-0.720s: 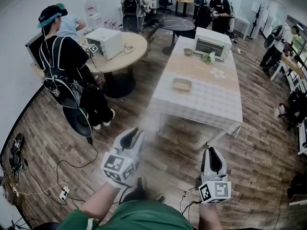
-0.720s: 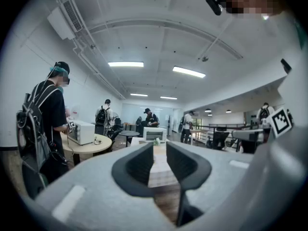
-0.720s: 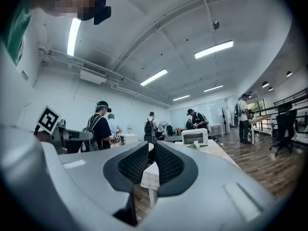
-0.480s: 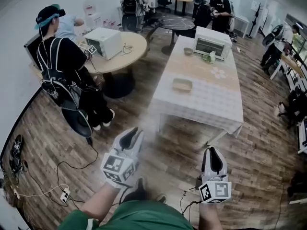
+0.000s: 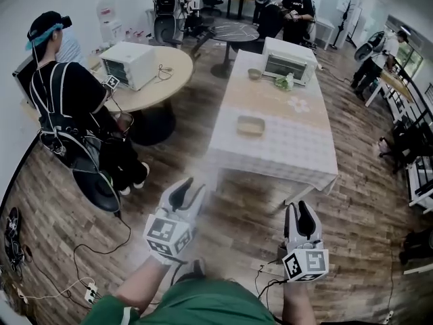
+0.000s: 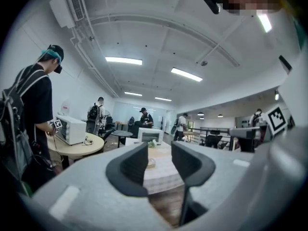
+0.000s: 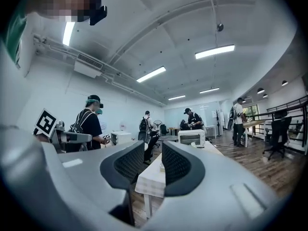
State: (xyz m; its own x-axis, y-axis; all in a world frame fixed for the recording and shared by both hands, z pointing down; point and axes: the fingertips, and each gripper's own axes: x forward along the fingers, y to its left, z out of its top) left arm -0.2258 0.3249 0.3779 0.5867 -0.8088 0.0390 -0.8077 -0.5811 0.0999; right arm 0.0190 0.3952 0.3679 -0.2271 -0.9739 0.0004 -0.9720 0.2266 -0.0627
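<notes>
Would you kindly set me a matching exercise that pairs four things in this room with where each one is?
1. shallow dish
2. small bowl
3. left gripper
4. corded oven

A. on the round table
B. over the wood floor, fingers apart, empty
C. middle of the long table
D. far end of the long table, beside the second oven

Pairs: 1-C, 2-D, 3-B, 4-A.

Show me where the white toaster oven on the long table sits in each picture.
Head view: toaster oven near the top, right of centre.
Left gripper view: toaster oven small, at centre, just above the jaws' gap.
Right gripper view: toaster oven right of centre, above the right-hand jaw.
Shared landmark: the long table with checked cloth beneath it.
</notes>
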